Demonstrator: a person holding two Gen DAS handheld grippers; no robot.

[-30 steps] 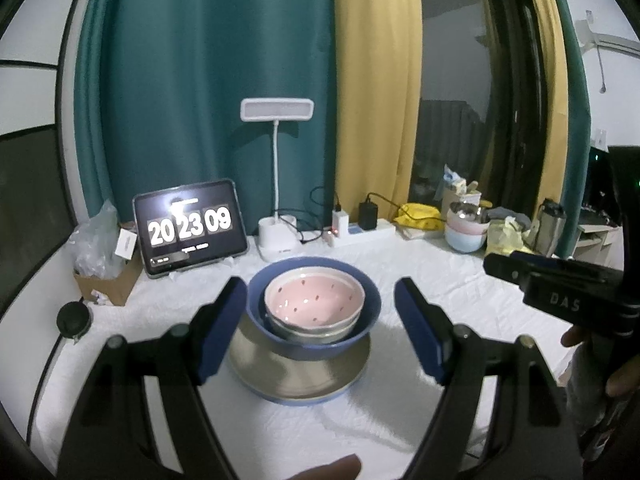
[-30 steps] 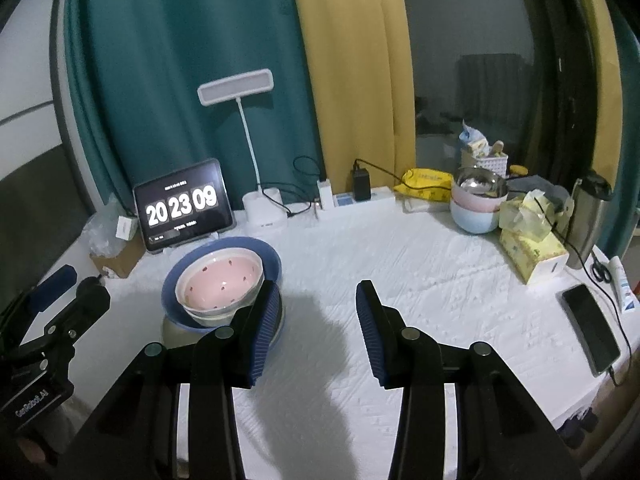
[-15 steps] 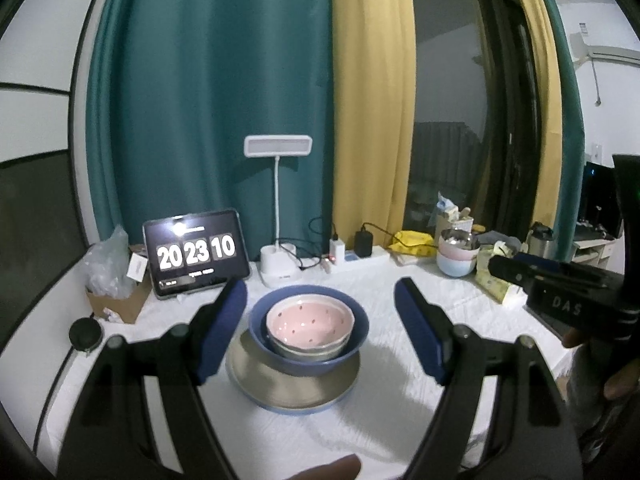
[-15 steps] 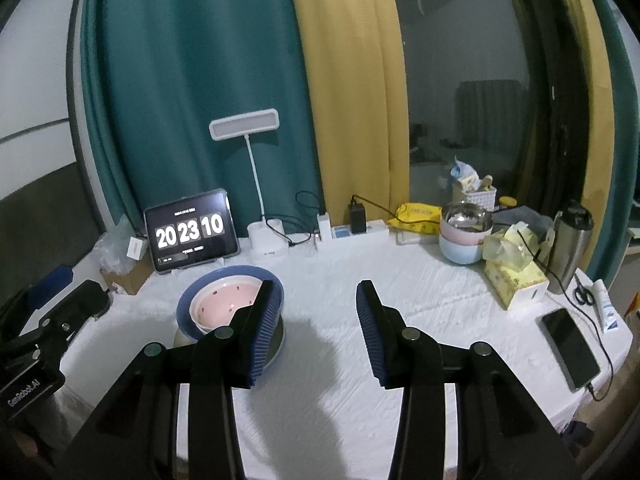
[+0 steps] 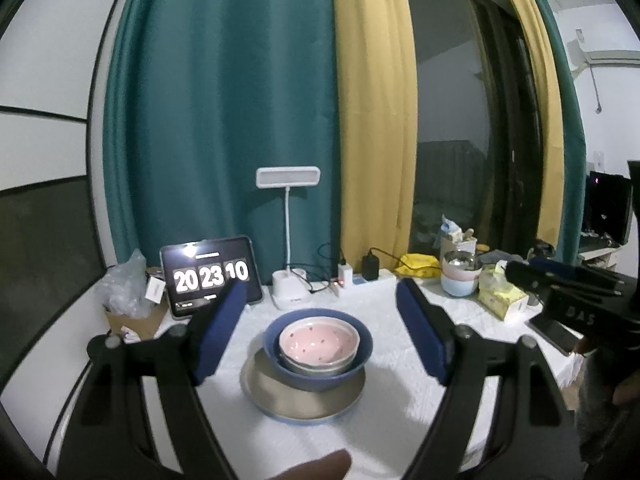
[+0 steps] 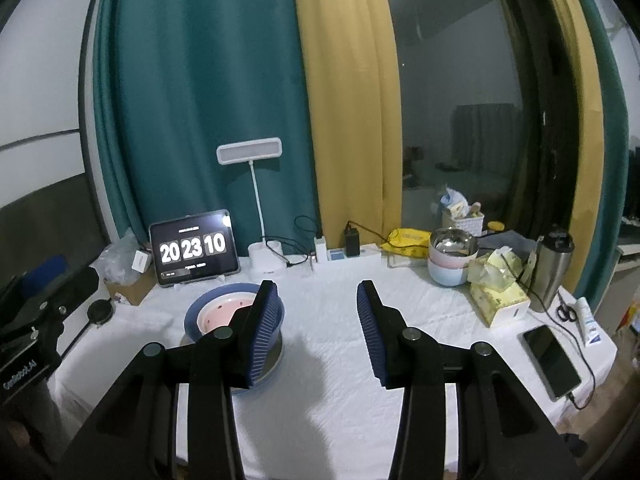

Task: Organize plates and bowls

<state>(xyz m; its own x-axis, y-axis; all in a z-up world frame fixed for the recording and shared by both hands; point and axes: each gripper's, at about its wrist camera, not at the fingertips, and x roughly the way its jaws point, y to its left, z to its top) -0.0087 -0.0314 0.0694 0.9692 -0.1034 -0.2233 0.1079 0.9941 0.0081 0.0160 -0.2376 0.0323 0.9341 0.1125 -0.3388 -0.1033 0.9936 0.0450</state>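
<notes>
A pink dotted bowl (image 5: 318, 340) sits nested in a steel bowl, inside a blue bowl (image 5: 360, 354), on a metal plate (image 5: 280, 396). The stack stands on the white table. My left gripper (image 5: 320, 328) is open and empty, held back from and above the stack. My right gripper (image 6: 316, 328) is open and empty, to the right of the stack; its left finger hides part of the blue bowl (image 6: 196, 316). The pink bowl (image 6: 222, 312) shows there too.
A tablet clock (image 5: 210, 274), a white desk lamp (image 5: 288, 240) and a power strip (image 5: 360, 278) stand at the back. More stacked bowls (image 6: 450, 262), a tissue box (image 6: 500, 300), a steel tumbler (image 6: 554, 268) and a phone (image 6: 550, 360) are on the right.
Both grippers have pulled back and risen from the stack, so it looks smaller and farther. Both stayed open. The clock went from 09 to 10.
</notes>
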